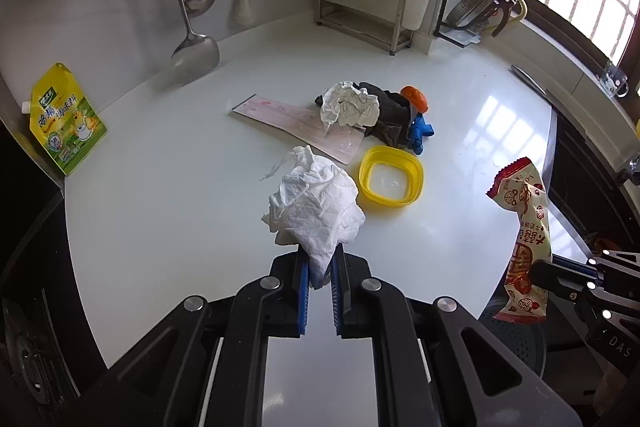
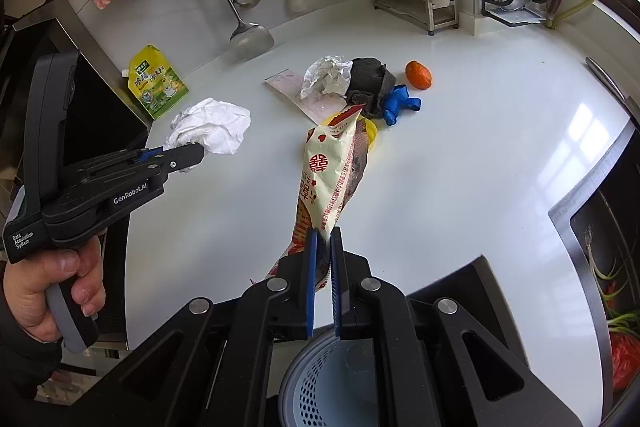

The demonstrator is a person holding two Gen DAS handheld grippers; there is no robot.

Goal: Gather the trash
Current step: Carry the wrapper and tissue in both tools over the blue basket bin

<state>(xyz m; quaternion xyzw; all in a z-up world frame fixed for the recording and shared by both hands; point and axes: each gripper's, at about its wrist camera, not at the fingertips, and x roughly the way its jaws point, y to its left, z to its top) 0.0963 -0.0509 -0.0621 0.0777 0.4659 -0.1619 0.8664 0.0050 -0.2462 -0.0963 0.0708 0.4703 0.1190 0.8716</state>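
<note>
Pinching trash — left tongs (image 1: 320,263) clamp a crumpled tissue (image 1: 314,203), right tongs (image 2: 325,247) a snack wrapper (image 2: 330,171).

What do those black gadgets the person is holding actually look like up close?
Each hand-held gripper is matte black plastic with two flat fingers lined in ribbed blue pads and round silver rivets at the joints. The left hand-held gripper has a grey pistol grip and white lettering, "GenRobot.AI" and "Data Acquisition System". The right hand-held gripper looks the same. The bare hand emerges from a dark sleeve. No cables show.

Yellow lid (image 2: 372,131) mostly hidden behind snack wrapper (image 2: 332,171). Perforated basket (image 2: 320,387) half covered by gripper body. Pink card (image 1: 288,123) partly under crumpled paper (image 1: 350,105).
</note>
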